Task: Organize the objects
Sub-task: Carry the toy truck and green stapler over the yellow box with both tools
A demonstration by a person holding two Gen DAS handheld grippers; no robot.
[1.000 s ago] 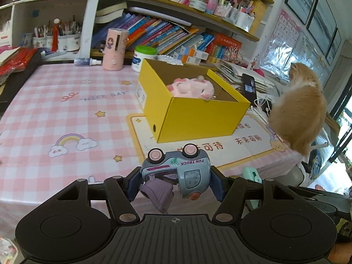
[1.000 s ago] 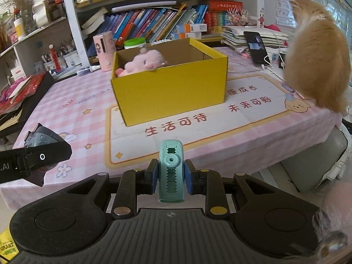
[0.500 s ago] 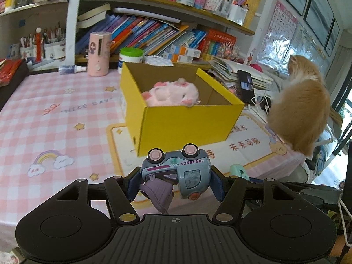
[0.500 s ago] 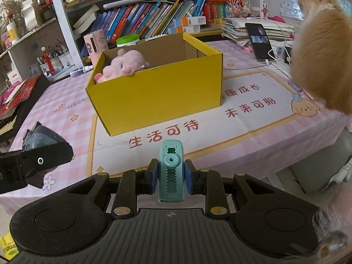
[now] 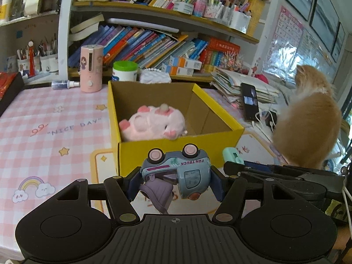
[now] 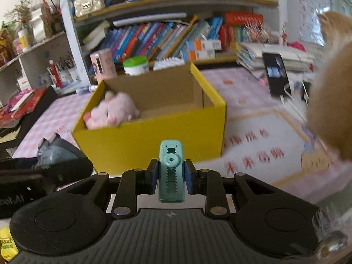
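Left hand-held gripper [image 5: 175,181] clamps an upturned toy truck [image 5: 176,171] — right hand-held gripper [image 6: 171,174] clamps a teal sharpener [image 6: 170,171] — both near the yellow box [image 5: 176,149].

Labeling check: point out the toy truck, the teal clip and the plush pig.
toy truck [image 5: 176,171], left wrist view, on its blue side panel.
teal clip [image 6: 170,171], right wrist view, on its toothed front face.
plush pig [image 5: 151,123], left wrist view, on its pink body.

Plush pig [image 5: 154,123] in box [image 5: 176,151] on table [image 5: 55,132]; cat [image 5: 308,123] right of box
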